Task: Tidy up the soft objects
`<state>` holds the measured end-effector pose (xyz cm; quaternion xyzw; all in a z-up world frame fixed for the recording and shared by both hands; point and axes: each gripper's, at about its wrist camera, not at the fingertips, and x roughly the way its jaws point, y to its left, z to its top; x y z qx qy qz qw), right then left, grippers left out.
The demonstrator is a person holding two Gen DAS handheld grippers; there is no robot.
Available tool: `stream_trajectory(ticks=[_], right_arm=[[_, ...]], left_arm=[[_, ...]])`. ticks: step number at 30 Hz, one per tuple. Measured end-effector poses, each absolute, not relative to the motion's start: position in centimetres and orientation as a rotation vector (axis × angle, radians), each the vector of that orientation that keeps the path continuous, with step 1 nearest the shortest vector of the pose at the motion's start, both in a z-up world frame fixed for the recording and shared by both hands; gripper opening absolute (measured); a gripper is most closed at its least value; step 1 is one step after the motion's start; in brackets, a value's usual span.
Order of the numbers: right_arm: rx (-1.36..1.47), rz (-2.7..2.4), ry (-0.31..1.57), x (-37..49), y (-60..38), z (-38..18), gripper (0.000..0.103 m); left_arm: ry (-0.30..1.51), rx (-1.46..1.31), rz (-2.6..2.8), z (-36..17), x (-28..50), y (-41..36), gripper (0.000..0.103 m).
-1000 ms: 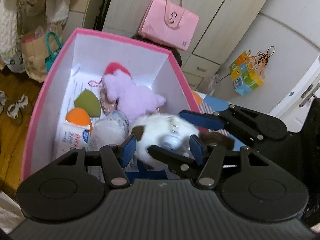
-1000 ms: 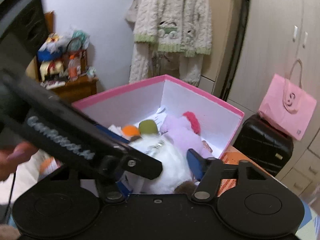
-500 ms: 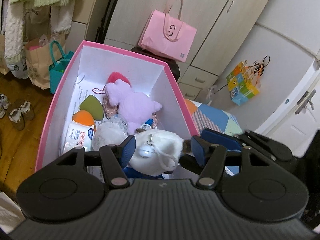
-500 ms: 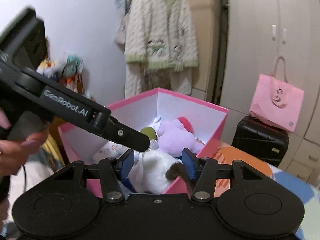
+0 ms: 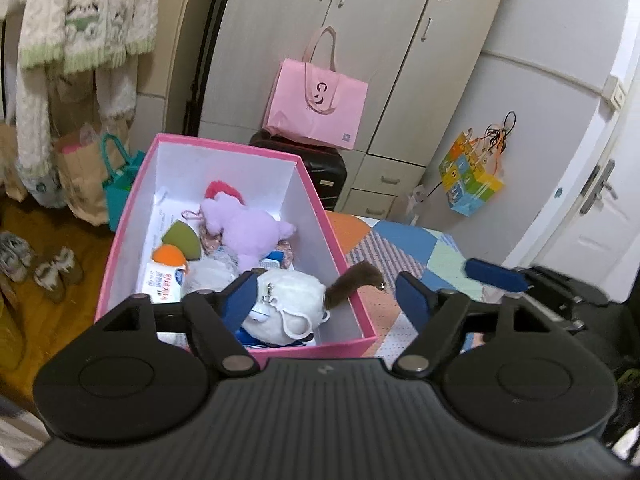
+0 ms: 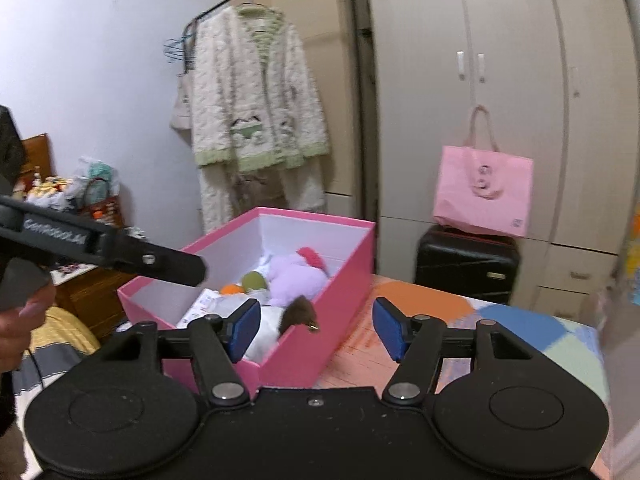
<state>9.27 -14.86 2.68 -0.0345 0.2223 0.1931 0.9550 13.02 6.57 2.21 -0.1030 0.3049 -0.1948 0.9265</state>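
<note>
Bedroom backdrop: pale wardrobe doors, patchwork-print tabletop (image 5: 400, 248) under pink cardboard box with white inside (image 5: 320, 208).

Your left hand-held gripper (image 5: 326, 298) spread wide, holding nothing, above box's near end. Your right hand-held gripper (image 6: 316, 326) also spread, empty, just beside box's near right corner.

Progress, judged: mostly done. White plush toy with brown tail (image 5: 288, 300) lies in box's near end, tail draped over box's right rim. Left: tuck tail in.

Count in box: one white plush, one lilac plush animal (image 5: 244, 228), one green wedge sponge (image 5: 182, 238), one orange sponge (image 5: 170, 256). No soft item visible outside box.
</note>
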Motion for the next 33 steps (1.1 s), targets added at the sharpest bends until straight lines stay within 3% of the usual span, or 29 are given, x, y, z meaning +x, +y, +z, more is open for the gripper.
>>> stream_trajectory(ticks=[4,6,13,19,23,33], right_arm=[[-0.055,0.355,0.475,7.9,-16.3,3.7,0.076],[-0.056,0.344,0.476,7.4,-16.7,4.3,0.078],[-0.07,0.331,0.437,5.5,-17.2,5.4,0.087],[-0.027,0.291,0.451,4.9,-18.4,5.1,0.089],[-0.025,0.253,0.443,4.4,-19.0,4.9,0.099],[0.014,0.027,0.514,4.6,-20.0,4.1,0.103]], left_arm=[[0.631,-0.129,-0.363,3.0,12.1,5.8,0.085],[0.619,-0.097,-0.351,3.5,11.5,5.4,0.095],[0.611,-0.087,-0.3,4.5,9.6,4.0,0.103],[0.591,-0.061,-0.26,4.4,8.4,3.0,0.103],[0.581,-0.051,-0.269,4.4,7.6,2.8,0.103],[0.609,0.057,-0.307,3.6,7.2,2.0,0.103]])
